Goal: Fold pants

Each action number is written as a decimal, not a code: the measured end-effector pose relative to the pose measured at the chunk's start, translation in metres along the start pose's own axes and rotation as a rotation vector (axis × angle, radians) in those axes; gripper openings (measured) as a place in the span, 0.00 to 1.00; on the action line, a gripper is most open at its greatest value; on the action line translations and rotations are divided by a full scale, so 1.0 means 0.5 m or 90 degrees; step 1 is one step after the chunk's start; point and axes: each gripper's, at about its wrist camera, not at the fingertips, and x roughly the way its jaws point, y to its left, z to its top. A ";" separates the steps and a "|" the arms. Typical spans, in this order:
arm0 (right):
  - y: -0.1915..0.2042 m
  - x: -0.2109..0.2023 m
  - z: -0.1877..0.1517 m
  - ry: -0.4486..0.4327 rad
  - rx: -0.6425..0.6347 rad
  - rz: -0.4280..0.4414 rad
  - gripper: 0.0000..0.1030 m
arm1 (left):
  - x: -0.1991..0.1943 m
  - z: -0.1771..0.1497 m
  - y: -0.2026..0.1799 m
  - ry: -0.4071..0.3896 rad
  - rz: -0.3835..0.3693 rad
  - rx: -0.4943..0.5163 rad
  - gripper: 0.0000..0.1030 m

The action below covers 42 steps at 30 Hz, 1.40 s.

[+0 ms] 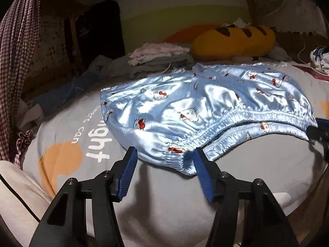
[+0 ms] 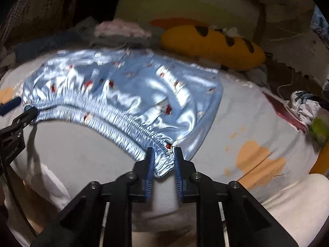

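Light blue satin pants [image 1: 205,103] with a red and white cat print lie spread on the grey bed cover [image 1: 164,195], elastic waistband towards me. My left gripper [image 1: 164,154] is open, and the left end of the waistband lies between its blue pads. My right gripper [image 2: 163,150] is shut on the right end of the waistband of the pants [image 2: 123,86]. Each gripper shows at the edge of the other's view: the right one [image 1: 320,131] and the left one [image 2: 22,113].
A yellow bread-shaped pillow [image 1: 232,39] and a stack of folded clothes [image 1: 160,57] lie behind the pants. A checked cloth [image 1: 16,51] hangs at the left. Crumpled clothes [image 2: 304,105] lie at the right. My light trouser leg [image 2: 298,205] is near the bed's front edge.
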 end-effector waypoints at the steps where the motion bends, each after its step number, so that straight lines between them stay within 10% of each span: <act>1: 0.002 0.007 0.000 0.008 -0.004 -0.009 0.29 | 0.005 0.001 0.001 0.007 -0.004 -0.005 0.55; 7: 0.005 0.014 0.000 0.008 -0.012 -0.026 0.32 | 0.008 -0.002 -0.004 0.012 -0.008 0.003 0.34; 9: 0.009 0.010 0.001 -0.005 -0.020 -0.031 0.17 | -0.001 -0.002 -0.005 0.004 -0.021 0.004 0.19; 16: -0.021 -0.042 -0.005 -0.054 0.031 -0.044 0.16 | -0.057 0.003 0.005 -0.033 -0.033 -0.001 0.16; 24: -0.028 -0.032 -0.032 0.002 0.050 -0.023 0.16 | -0.048 -0.033 0.003 0.035 -0.047 -0.006 0.16; 31: -0.038 -0.046 -0.031 -0.019 0.064 -0.014 0.20 | -0.061 -0.026 0.020 0.028 -0.051 -0.018 0.45; 35: -0.041 -0.078 -0.026 -0.072 0.076 -0.019 0.43 | -0.096 -0.017 0.045 -0.002 -0.075 -0.037 0.66; 42: -0.017 -0.134 0.012 -0.154 0.050 0.034 0.49 | -0.149 0.026 0.128 -0.054 -0.074 -0.085 0.80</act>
